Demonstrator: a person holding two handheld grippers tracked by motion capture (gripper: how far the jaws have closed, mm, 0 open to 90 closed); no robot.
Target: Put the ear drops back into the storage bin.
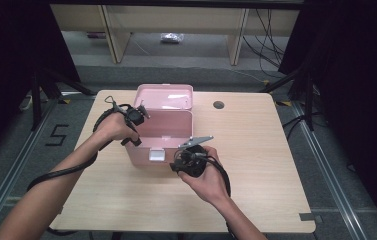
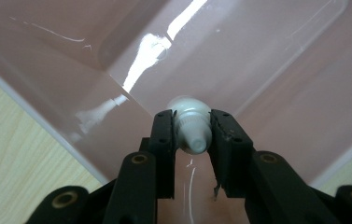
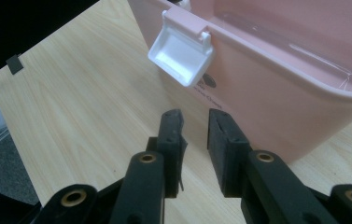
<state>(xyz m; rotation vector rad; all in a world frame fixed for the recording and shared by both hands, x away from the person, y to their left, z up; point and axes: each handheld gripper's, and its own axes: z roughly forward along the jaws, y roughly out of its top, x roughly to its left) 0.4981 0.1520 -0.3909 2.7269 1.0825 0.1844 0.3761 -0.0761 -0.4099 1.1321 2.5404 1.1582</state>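
left claw [image 2: 191, 128]: pinching white tube [image 2: 192, 126] inside pink box [image 2: 267, 56] | right claw [image 3: 196, 126]: spread, empty, near box latch [image 3: 180, 52]

Pale wooden table [image 1: 256, 150] on grey floor [image 1: 186, 62], dark curtains [image 1: 6, 60] beside.

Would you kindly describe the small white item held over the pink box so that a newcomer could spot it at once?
Start at the pink box standing open on the wooden table. The left tool reaches over its left side, and clamped between the black jaws is a small white tube, cap end toward the camera. It is rounded and glossy, unlike the flat white latch on the box front.
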